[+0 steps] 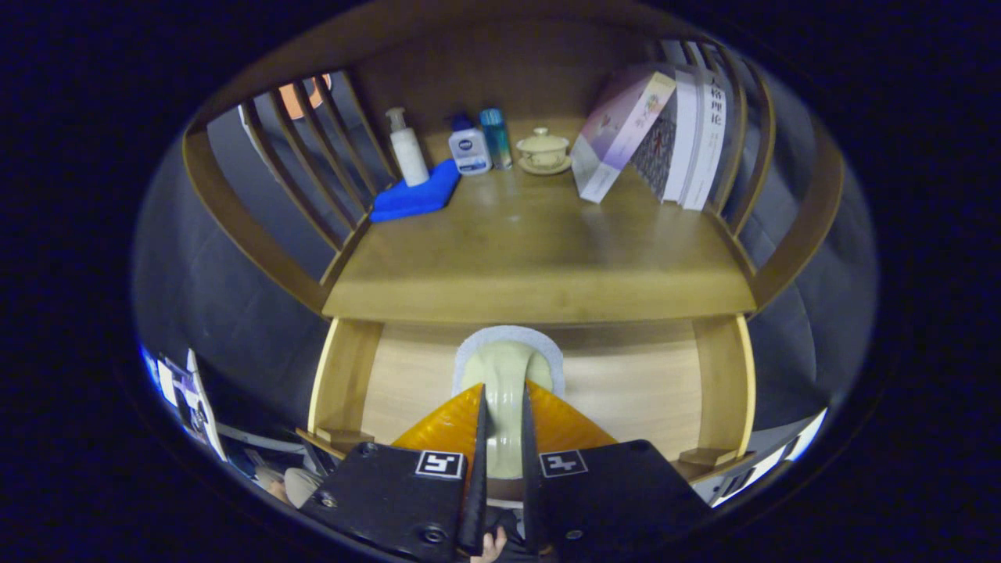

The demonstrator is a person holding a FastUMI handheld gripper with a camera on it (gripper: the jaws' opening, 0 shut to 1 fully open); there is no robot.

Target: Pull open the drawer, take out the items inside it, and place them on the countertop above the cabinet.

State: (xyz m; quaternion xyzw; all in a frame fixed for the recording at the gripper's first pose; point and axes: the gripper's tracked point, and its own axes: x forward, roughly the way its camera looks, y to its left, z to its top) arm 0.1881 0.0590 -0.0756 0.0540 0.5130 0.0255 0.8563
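The drawer [626,391] stands pulled open below the countertop [532,258], its pale wooden floor and side walls showing. My gripper [504,391] hangs over the drawer's middle. Its fingers are shut on the narrow neck of a pale cream-green item [504,363] with a rounded head edged in white. The head sticks out just ahead of the fingertips, below the countertop's front edge. What kind of item it is I cannot tell. The part of the drawer floor under the gripper is hidden.
At the back of the countertop stand a white pump bottle [408,148] on a blue cloth [414,199], a small white bottle [469,148], a teal bottle [496,137], a lidded cup on a saucer [542,148] and leaning books [665,133]. Curved wooden rails [313,156] fence both sides.
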